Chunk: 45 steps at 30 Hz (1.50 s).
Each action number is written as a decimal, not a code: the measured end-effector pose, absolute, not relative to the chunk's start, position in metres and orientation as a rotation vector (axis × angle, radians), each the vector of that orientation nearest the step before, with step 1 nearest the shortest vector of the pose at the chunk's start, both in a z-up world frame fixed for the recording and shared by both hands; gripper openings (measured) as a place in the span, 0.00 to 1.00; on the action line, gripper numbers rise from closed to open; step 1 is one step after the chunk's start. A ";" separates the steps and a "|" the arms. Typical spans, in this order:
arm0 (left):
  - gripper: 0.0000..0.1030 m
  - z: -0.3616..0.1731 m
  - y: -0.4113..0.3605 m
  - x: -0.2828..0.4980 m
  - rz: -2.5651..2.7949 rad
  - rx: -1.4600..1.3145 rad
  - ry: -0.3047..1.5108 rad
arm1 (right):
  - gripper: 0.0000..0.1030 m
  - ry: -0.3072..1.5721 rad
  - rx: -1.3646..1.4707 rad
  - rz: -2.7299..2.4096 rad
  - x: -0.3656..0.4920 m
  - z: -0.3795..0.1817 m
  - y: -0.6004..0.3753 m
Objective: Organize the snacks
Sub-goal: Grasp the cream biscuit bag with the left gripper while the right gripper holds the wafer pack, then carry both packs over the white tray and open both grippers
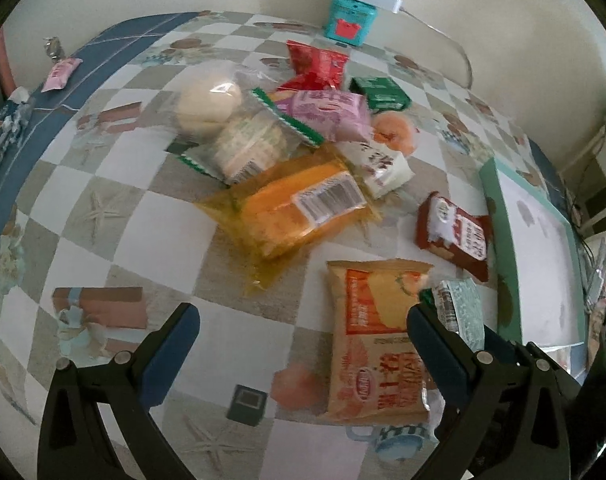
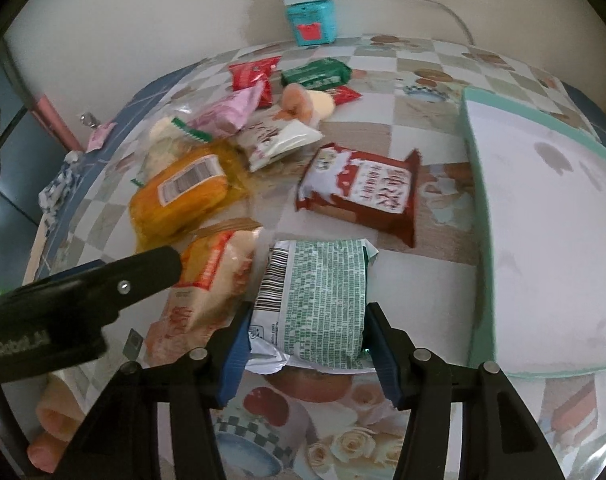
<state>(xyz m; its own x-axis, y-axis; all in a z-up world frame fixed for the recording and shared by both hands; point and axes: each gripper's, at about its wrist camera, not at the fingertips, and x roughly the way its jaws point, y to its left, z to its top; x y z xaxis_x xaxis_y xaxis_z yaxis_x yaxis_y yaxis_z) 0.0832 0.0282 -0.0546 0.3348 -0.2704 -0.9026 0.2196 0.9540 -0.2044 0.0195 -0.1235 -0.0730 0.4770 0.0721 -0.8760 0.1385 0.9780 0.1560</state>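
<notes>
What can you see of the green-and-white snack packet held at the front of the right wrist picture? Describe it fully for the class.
The green-and-white packet is a soft foil-like pouch, back side up: dense green print on white, a barcode along its left edge, crimped silver seam curling at the near end. The right tongs are shut on its near half, one blue pad against each side. It seems lifted slightly above the patterned tablecloth, left of the teal-rimmed tray. The orange packet lies beside it; contact is unclear.

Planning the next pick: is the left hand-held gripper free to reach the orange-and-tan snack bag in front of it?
Probably yes. The left hand-held gripper is open and holds nothing, and the orange-and-tan snack bag lies uncovered on the table just by its right finger.
</notes>
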 end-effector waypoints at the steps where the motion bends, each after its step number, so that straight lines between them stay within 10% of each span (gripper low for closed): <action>1: 1.00 -0.054 0.025 0.082 -0.333 -0.047 1.189 | 0.56 1.077 0.215 -0.052 0.019 -0.073 -0.125; 21: 0.98 -0.059 0.012 0.076 -0.398 -0.047 1.213 | 0.54 0.970 0.195 -0.144 -0.008 -0.035 -0.144; 35: 0.47 -0.073 -0.004 0.070 -0.458 -0.027 1.277 | 0.54 0.952 0.214 -0.169 -0.010 -0.033 -0.153; 45: 0.39 -0.057 -0.007 0.064 -0.417 0.009 1.244 | 0.54 0.896 0.275 -0.170 -0.011 -0.011 -0.161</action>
<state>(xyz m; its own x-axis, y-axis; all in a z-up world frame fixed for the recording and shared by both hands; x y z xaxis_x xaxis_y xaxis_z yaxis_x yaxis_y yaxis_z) 0.0635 -0.0075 -0.0571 0.2560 -0.3022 -0.9182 0.3120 0.9249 -0.2174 -0.0109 -0.1612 -0.0114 0.6143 -0.0314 -0.7885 0.2595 0.9517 0.1642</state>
